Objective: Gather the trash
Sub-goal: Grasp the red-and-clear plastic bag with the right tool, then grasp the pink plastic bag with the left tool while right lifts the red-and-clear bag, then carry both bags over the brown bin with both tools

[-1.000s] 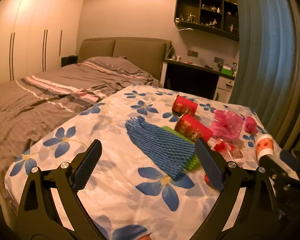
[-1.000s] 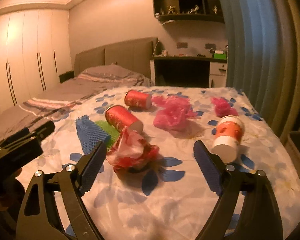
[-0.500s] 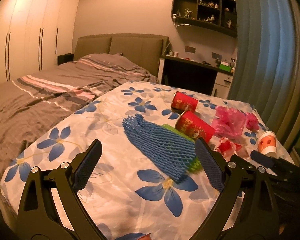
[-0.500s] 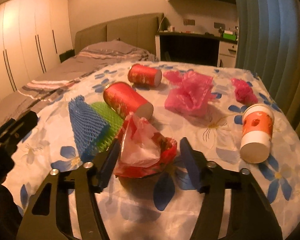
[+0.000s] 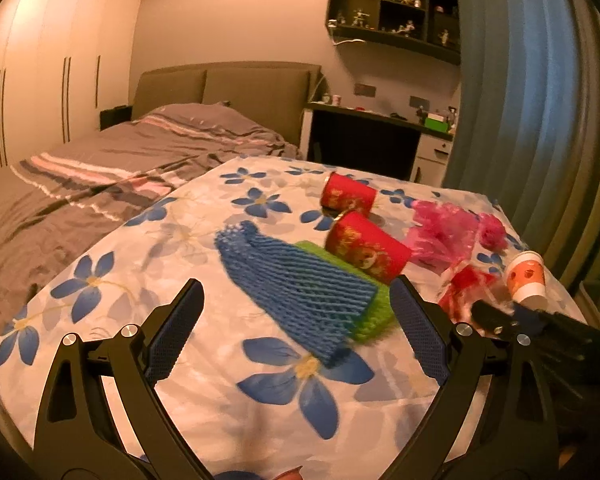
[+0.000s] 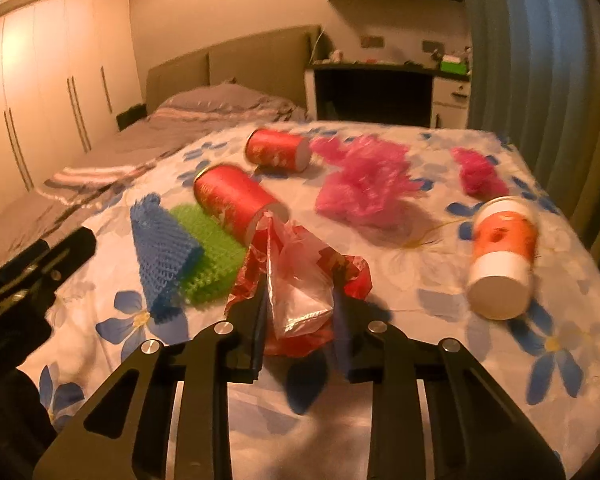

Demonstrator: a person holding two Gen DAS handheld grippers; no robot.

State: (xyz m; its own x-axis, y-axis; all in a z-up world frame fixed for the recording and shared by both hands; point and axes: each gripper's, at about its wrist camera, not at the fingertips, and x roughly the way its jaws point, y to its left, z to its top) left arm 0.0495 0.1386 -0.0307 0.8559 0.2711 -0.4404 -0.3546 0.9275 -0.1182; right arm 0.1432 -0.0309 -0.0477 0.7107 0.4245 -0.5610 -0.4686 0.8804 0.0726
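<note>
Trash lies on a floral bedsheet (image 6: 420, 304). My right gripper (image 6: 300, 312) is shut on a crumpled red and clear plastic bag (image 6: 300, 280), which also shows in the left wrist view (image 5: 464, 284). My left gripper (image 5: 296, 332) is open and empty, just short of a blue foam net (image 5: 296, 284) lying on a green foam net (image 5: 372, 316). Two red cans (image 6: 236, 200) (image 6: 278, 150) lie on their sides behind the bag. A pink plastic bag (image 6: 364, 184), a smaller pink wad (image 6: 478, 172) and an orange and white paper cup (image 6: 504, 252) lie to the right.
A grey striped duvet (image 5: 100, 184) covers the left of the bed. A blue curtain (image 5: 528, 100) hangs on the right. A desk (image 5: 380, 136) and wall shelves (image 5: 396, 24) stand behind the bed. Wardrobes (image 5: 40, 80) line the left wall.
My right gripper moved forward and down to the red and clear plastic bag and closed on it. My left gripper stayed open and shifted only slightly.
</note>
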